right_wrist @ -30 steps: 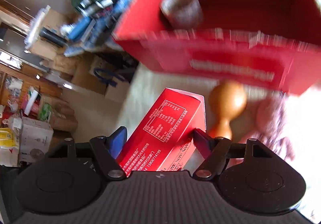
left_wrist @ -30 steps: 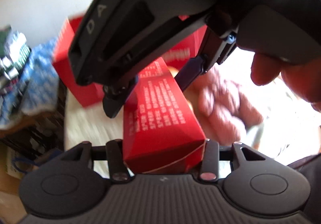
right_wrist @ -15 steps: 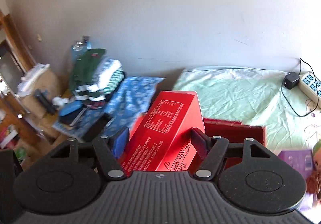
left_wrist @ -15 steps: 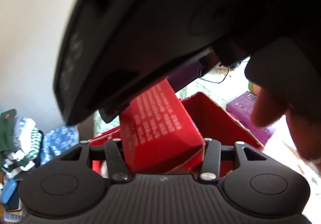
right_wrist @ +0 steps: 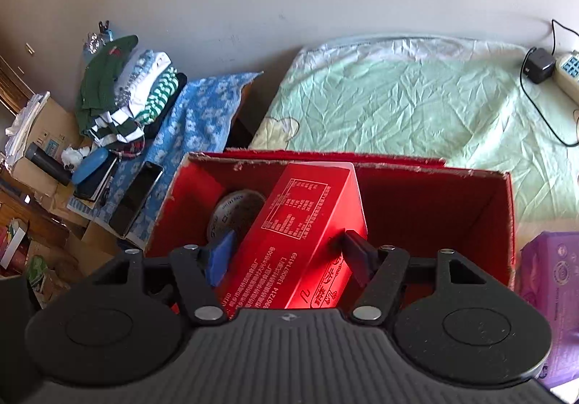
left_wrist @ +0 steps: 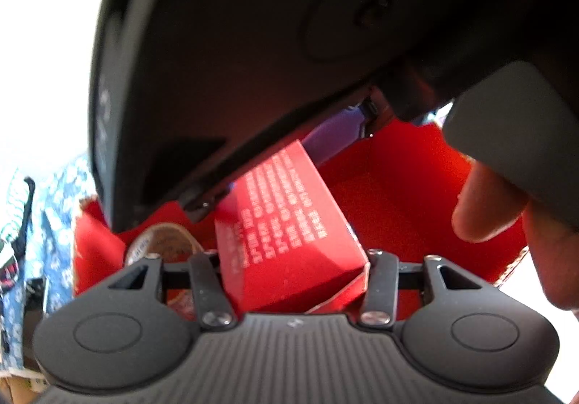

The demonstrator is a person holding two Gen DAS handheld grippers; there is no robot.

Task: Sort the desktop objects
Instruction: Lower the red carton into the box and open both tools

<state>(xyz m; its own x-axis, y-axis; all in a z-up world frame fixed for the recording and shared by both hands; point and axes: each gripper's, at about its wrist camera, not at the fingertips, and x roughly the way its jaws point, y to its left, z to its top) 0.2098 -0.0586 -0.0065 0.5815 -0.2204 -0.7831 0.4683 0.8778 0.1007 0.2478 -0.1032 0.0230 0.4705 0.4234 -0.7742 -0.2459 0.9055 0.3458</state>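
Note:
A long red carton with white print is held between both grippers. My right gripper is shut on its near end and holds it tilted over the open red cardboard box. My left gripper is shut on the same carton from the other side. The right gripper's black body fills the top of the left wrist view. A round tin lies inside the box at its left end; it also shows in the left wrist view.
A pale green sheet covers the surface behind the box. A purple box stands to the right. A power strip and adapter lie at far right. Folded clothes and a blue towel sit to the left.
Both grippers lifted the carton off the surface and carried it over the red box. It now sits lower, its far end inside the box.

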